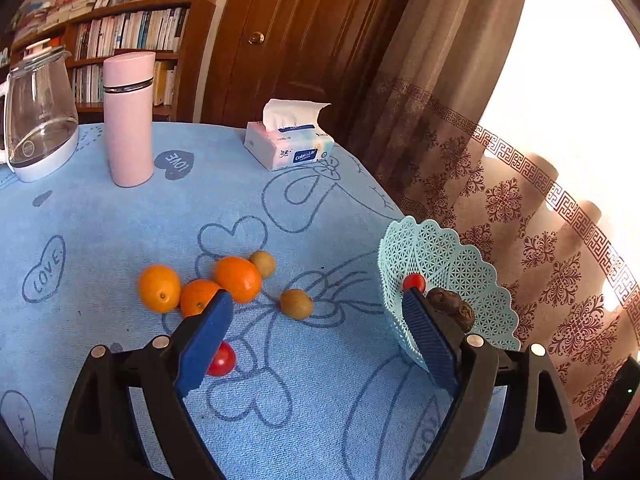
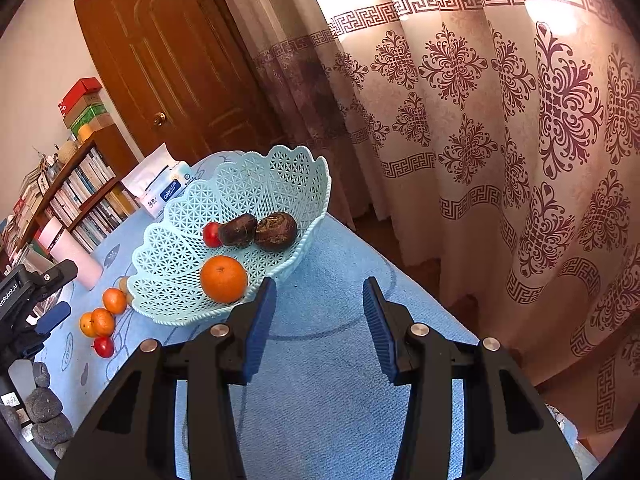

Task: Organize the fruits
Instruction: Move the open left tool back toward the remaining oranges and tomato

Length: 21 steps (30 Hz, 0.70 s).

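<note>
Left wrist view: left gripper spread wide, holding nothing; right gripper partly apart, empty.

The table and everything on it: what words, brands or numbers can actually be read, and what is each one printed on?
"LOVE": heart drawn on the blue tablecloth.
"LOVE", upside down: dark heart beside the pink bottle.
"Color Life", roughly: tissue pack; its other print is too small.
"...nRobot.AI", cut off: black device at the right-wrist view's edge.
Book spines and kettle marking: too blurred.
</note>
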{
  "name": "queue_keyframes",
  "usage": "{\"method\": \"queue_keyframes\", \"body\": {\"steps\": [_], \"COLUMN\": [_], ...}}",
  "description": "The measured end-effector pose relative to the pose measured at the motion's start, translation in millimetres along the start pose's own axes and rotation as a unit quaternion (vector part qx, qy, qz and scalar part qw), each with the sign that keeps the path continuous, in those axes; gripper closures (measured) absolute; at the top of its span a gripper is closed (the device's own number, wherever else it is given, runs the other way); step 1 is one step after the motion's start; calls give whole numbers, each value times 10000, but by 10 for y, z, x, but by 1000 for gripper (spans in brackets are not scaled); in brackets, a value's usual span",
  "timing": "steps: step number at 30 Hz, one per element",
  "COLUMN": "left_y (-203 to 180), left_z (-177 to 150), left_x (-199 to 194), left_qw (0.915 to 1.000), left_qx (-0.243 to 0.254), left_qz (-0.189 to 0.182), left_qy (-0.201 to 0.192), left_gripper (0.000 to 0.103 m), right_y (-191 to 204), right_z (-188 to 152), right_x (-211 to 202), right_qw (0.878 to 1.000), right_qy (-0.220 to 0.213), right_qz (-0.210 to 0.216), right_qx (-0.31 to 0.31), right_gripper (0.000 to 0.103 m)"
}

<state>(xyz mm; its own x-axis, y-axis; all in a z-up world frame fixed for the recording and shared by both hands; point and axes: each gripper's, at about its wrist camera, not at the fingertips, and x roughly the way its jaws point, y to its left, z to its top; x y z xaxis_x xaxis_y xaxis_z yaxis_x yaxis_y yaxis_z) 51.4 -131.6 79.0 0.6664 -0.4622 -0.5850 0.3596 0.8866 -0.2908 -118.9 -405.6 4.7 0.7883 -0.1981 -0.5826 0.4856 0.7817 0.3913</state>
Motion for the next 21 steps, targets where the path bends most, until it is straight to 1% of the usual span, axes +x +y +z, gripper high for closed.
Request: {"method": "queue_keyframes", "body": {"steps": [13,21], "left_y": [480,786], "left_z": [-7,-18], "left_x": [-170,-233], "left_qw": [9986,9963], "left_qx": [-387,-616], "left_qz": [332,578], "left_qy": [-103,-146], "left_gripper": [17,17], "right_y": [4,31], "right_z": [11,24], "right_x": [1,-20], "right_qw": [10000,9999], "right_qy": [15,19], "right_qz": [-58,-94], "right_qx": [-28,-85], "right_gripper": [56,56]}}
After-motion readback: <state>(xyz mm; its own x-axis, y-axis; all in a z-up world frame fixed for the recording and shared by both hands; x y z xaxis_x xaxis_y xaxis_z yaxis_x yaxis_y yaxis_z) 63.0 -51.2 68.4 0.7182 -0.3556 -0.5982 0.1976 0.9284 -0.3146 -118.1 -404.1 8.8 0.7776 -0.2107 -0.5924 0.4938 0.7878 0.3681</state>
